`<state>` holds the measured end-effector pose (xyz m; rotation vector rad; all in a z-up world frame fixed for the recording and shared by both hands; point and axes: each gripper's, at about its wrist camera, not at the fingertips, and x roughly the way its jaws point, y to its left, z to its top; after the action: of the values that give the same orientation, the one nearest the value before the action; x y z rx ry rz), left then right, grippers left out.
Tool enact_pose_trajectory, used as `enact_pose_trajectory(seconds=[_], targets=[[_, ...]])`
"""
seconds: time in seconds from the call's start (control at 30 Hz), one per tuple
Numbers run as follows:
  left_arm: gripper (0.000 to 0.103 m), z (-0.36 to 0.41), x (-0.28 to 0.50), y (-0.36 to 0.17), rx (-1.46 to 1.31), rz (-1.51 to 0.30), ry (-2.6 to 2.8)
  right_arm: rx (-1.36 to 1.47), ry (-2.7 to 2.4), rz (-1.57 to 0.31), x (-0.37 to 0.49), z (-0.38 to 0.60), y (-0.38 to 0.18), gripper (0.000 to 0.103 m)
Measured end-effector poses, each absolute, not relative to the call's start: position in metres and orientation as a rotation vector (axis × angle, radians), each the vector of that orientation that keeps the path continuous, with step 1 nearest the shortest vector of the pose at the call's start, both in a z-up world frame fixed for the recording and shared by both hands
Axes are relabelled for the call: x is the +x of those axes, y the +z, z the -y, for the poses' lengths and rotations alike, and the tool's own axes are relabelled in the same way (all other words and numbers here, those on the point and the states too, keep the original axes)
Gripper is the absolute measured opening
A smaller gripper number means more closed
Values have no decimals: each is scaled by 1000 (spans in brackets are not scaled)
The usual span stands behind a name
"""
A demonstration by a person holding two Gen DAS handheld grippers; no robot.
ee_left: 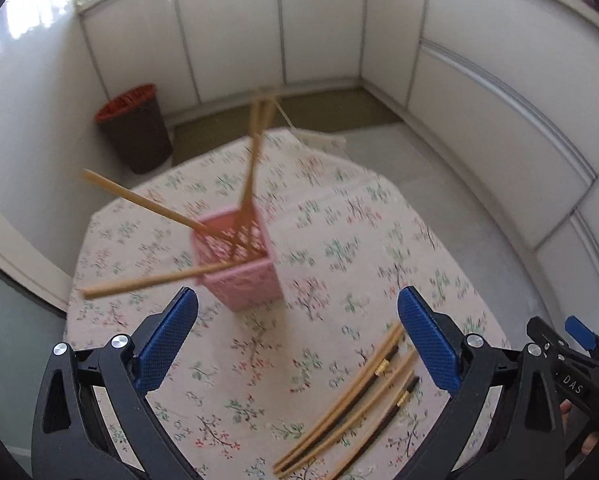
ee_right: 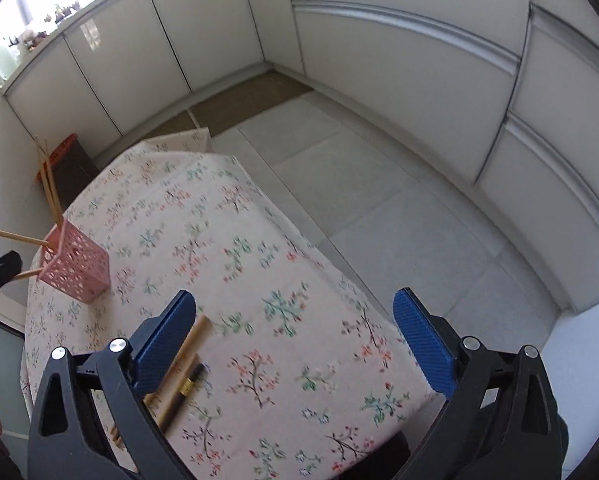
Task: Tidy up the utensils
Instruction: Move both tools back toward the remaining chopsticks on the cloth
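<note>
A pink perforated holder (ee_left: 241, 264) stands on the floral tablecloth (ee_left: 319, 248) with several wooden chopsticks (ee_left: 139, 200) leaning out of it. More chopsticks (ee_left: 351, 404), some with dark ends and gold bands, lie loose on the cloth at the lower right. My left gripper (ee_left: 297, 344) hovers open above the cloth, near the holder, with nothing between its blue pads. In the right wrist view my right gripper (ee_right: 295, 344) is open and empty too. The loose chopsticks (ee_right: 179, 368) lie partly under its left finger. The holder (ee_right: 75, 270) stands far left.
A brown bin with a red rim (ee_left: 137, 128) stands on the floor beyond the table. White cabinet fronts (ee_left: 479, 120) line the room. The table's right edge (ee_right: 339, 276) drops to grey floor tiles (ee_right: 399, 208). The right gripper's body (ee_left: 567, 364) shows at the left view's right edge.
</note>
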<state>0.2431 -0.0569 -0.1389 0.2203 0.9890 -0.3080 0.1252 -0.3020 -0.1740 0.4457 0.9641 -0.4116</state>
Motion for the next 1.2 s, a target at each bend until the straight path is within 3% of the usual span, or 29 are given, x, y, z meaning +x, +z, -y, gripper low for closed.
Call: enact_pose_trajectory(seconds=[0.1, 0.3, 0.4, 0.87, 1.07, 1.13, 1.2], targets=[[94, 90, 252, -187, 314, -1116, -363, 513, -409, -1022, 117, 312, -191, 96], [61, 122, 275, -259, 388, -1350, -400, 557, -398, -1027, 108, 323, -193, 96], [55, 125, 281, -275, 408, -1390, -393, 576, -394, -1030, 105, 327, -192, 96], [54, 121, 280, -271, 374, -1407, -468, 604, -380, -1061, 113, 330, -200, 96], [56, 124, 276, -294, 442, -1414, -443, 607, -379, -1071, 113, 330, -202, 96], [48, 119, 281, -301, 441, -1433, -433, 605, -380, -1067, 114, 330, -201, 96], [48, 117, 283, -302, 442, -1425, -446, 605, -379, -1066, 116, 329, -200, 96]])
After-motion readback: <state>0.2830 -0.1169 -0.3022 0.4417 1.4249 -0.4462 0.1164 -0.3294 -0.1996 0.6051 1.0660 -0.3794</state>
